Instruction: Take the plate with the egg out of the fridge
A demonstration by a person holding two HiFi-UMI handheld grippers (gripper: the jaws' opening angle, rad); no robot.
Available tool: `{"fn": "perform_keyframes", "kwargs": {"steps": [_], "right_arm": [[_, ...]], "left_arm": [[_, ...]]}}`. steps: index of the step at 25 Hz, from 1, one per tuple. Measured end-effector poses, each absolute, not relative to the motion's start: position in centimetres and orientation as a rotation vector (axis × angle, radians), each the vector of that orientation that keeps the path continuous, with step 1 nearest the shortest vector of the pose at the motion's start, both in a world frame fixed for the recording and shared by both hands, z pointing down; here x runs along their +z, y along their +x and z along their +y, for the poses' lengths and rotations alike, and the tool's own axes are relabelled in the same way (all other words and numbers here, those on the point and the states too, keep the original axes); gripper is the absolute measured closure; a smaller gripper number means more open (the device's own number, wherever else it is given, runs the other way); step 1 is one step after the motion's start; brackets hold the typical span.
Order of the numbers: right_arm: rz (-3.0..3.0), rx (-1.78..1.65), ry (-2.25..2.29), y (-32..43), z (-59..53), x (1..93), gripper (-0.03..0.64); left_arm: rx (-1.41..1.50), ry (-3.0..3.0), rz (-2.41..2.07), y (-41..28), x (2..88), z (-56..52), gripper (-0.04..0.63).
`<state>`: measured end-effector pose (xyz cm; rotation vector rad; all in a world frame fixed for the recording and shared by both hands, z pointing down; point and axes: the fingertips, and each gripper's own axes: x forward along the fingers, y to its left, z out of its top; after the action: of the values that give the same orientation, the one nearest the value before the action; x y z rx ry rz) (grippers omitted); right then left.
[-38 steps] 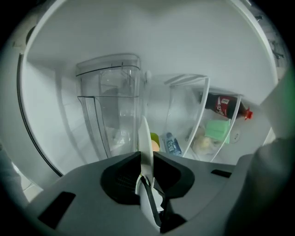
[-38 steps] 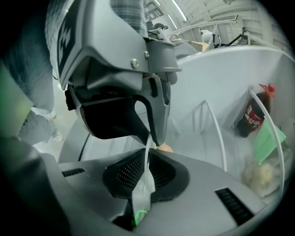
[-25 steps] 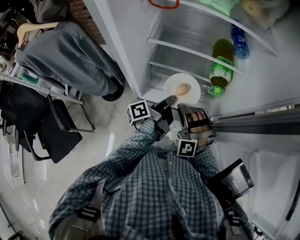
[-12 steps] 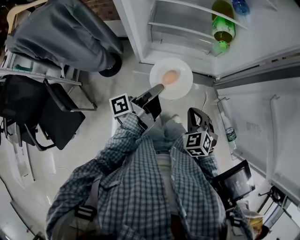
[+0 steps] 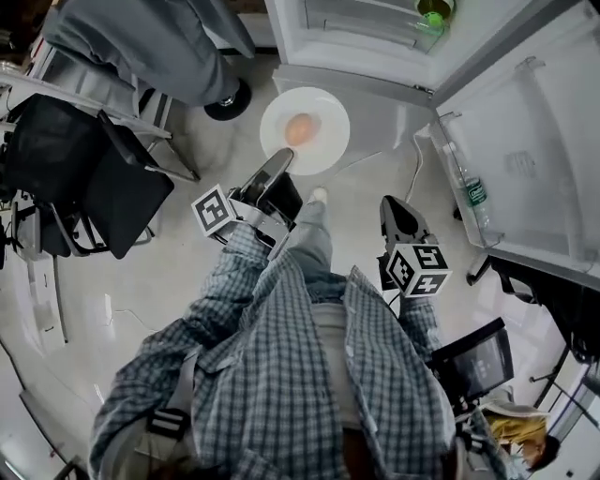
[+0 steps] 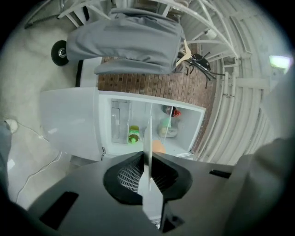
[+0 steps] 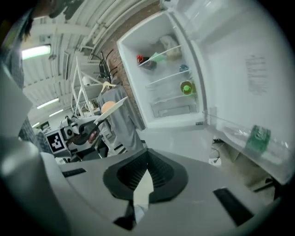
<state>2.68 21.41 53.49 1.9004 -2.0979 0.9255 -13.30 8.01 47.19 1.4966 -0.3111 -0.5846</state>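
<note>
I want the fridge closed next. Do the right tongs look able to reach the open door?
Probably yes. The right tongs are shut on nothing, and the open door stands on their side with nothing visible between; the left tongs hold the plate.

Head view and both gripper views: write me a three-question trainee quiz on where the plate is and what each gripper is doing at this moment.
1. True or false: the plate is outside the fridge, above the floor.
2. What do the fingers of the right gripper hold? A the plate's rim; B the egg; C nothing, they are shut on themselves.
3. Fill in: the egg lies on the plate, which the ___ gripper grips at its rim.

Key: 1 true; 2 C; 3 left, the left gripper.
</note>
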Motion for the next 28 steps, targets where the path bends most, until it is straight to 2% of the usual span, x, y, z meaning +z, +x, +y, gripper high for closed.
{"fn": "perform_keyframes", "kwargs": {"steps": [9,16,23,25,28], "right_arm": [[-2.154,1.089,1.933,-1.7,38.7,53.0,0.612],[-2.202,0.890,2.096,-3.5,40.7,46.9,0.611],[-2.088,0.398,2.088,-5.1,41.6,43.2,0.612],[-2.084,0.371,2.109,-5.5,41.7,42.9,0.612],[-2.129,0.510,2.204,-5.6,41.5,43.4,0.612]], "left_arm": [[-0.686,1.451,-0.349,-18.0,45.7,24.9,0.557],[-0.549,1.470,-0.386,-20.5,45.2,30.9,0.557],[-0.425,1.528,-0.407,-21.0,45.9,32.8,0.557],[-0.396,1.519,-0.416,-21.2,46.3,33.4,0.557],[-0.347,1.512,-0.418,-21.4,46.6,34.0,0.557]]}}
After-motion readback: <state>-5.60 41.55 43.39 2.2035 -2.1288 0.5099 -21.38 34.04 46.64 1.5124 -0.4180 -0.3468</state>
